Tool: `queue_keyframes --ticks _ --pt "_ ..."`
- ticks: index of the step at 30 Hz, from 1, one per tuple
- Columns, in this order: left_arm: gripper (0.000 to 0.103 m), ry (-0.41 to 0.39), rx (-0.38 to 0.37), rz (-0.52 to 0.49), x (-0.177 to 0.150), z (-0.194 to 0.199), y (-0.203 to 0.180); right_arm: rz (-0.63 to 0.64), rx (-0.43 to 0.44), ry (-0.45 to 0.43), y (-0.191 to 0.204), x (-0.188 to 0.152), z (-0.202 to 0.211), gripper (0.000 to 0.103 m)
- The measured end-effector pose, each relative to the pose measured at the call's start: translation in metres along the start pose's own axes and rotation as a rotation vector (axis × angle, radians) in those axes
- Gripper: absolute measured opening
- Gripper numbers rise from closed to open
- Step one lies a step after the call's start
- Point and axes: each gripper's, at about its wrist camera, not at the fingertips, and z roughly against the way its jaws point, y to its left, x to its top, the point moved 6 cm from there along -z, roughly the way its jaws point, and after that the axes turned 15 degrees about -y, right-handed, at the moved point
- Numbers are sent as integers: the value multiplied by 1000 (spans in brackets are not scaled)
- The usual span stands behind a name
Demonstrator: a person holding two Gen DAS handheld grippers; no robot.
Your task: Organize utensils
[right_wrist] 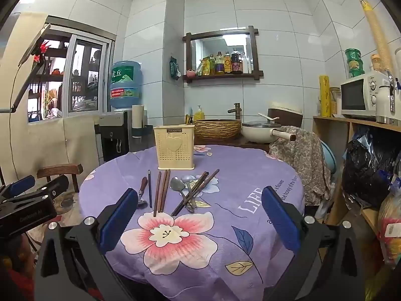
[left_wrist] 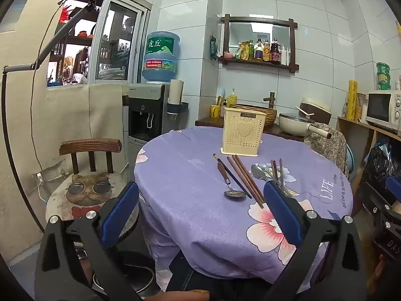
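Note:
A cream perforated utensil holder [left_wrist: 241, 134] stands upright on the purple floral tablecloth [left_wrist: 190, 175]; it also shows in the right wrist view [right_wrist: 174, 147]. In front of it lie a brown-handled spoon [left_wrist: 226, 181], a dark blue chopstick [left_wrist: 234, 176], a pair of brown chopsticks [left_wrist: 246, 180], two steel spoons [left_wrist: 260, 171] and several more dark chopsticks [left_wrist: 277, 173]. The right wrist view shows the brown chopsticks [right_wrist: 161, 192], steel spoons [right_wrist: 181, 185] and crossed chopsticks [right_wrist: 198, 188]. My left gripper [left_wrist: 200, 213] is open and empty, short of the utensils. My right gripper [right_wrist: 198, 215] is open and empty over the cloth.
A wooden chair with a cat cushion [left_wrist: 87, 188] stands left of the table. A water dispenser [left_wrist: 147, 115] is behind. A sink counter with a wicker basket [right_wrist: 216, 128] and pot [right_wrist: 263, 131] lies beyond the table. A microwave shelf [right_wrist: 358, 97] and bags [right_wrist: 371, 170] are at right.

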Motion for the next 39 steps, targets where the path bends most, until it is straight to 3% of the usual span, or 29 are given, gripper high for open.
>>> queue_keyframes --ticks 39 --pt "98 1 -4 -24 4 0 -5 -18 0 2 -1 -1 0 97"
